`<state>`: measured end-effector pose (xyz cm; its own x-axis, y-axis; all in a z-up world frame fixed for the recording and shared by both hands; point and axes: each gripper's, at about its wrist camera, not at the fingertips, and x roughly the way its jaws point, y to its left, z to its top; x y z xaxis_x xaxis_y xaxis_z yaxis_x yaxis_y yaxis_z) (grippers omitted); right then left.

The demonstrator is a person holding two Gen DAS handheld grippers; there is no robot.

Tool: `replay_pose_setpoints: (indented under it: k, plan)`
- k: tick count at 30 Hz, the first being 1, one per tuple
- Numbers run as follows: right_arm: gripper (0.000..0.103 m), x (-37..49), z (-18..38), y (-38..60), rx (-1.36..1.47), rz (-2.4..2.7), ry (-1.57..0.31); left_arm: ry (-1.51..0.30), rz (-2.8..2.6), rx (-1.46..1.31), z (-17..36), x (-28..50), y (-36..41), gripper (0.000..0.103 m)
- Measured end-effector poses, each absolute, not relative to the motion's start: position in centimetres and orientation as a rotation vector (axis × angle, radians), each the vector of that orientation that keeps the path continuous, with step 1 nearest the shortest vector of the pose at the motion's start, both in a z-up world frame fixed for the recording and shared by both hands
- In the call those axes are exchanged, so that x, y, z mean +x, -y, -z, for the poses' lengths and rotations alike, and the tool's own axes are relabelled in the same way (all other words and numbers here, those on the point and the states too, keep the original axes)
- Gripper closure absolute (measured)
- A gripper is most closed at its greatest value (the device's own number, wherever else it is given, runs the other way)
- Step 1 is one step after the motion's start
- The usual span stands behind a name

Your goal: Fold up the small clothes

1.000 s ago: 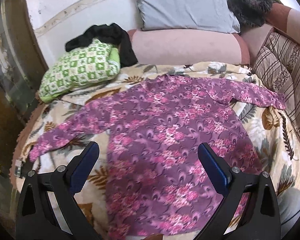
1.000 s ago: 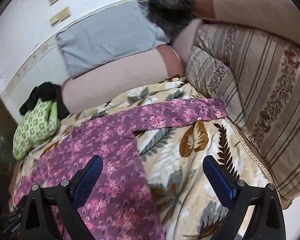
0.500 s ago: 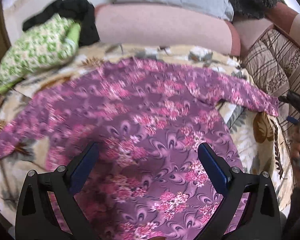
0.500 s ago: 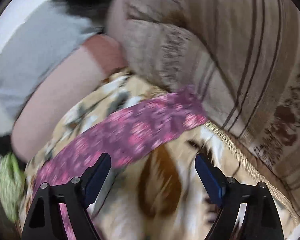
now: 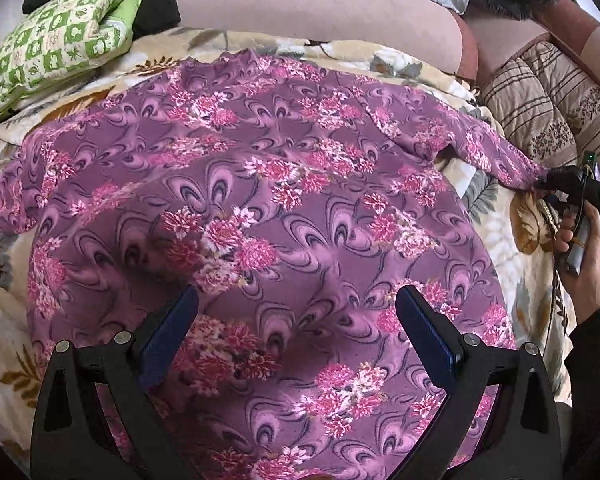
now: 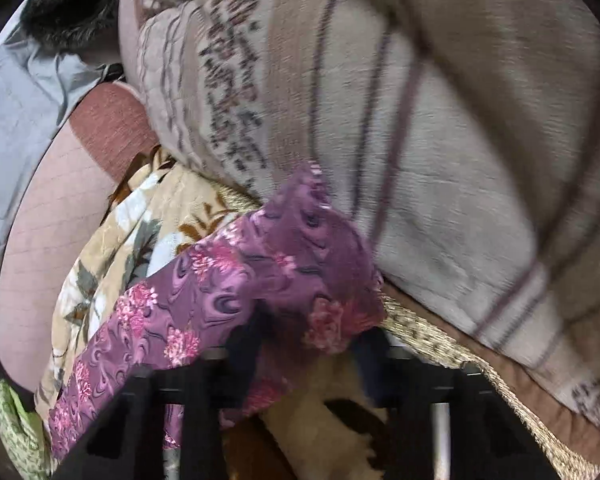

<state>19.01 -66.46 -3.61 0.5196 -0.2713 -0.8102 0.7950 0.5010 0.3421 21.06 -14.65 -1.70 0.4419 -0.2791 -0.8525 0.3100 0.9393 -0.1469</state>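
Purple floral garment point(image 5: 284, 208) one, two grippers, right gripper point(image 6: 306, 344) jaws closing on sleeve end.

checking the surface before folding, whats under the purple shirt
The purple shirt lies on a cream leaf-print blanket, which shows all around its edges. Whatever sits beneath the shirt's middle is covered, and so is anything below the blanket.
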Motion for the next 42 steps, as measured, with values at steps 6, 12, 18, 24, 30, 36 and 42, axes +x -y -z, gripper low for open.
replay_pose_setpoints:
  k: [6,12,18,24,30,36,42]
  plan:
    - [0.09,19.7,-6.9,56.2,0.441,0.666,-0.554,-1.059,0.344,-0.02,1.4,21.6,13.2,0.004]
    - [0.09,18.2,-14.1,37.7,0.132,0.357,-0.421,-1.002,0.342,-0.085,-2.0,22.4,10.2,0.004]
    - [0.09,17.2,-10.2,24.2,0.067,0.034,-0.531,-1.021,0.349,-0.251,-3.4,25.3,4.5,0.004]
    - [0.09,18.9,-0.8,18.2,0.106,-0.21,-0.84,-1.145,0.357,-0.516,0.6,28.6,-0.2,0.004]
    - [0.089,17.7,1.3,20.1,0.294,-0.359,-1.0,-1.204,0.4,-0.548,2.0,28.8,0.9,0.004]
    - [0.023,16.5,-1.9,27.3,0.375,-0.211,-0.832,-1.256,0.383,-0.352,3.0,28.0,4.4,0.023]
    - [0.027,20.8,0.7,35.1,0.645,-0.038,-0.883,-1.282,0.36,-0.321,4.7,27.7,5.5,0.035]
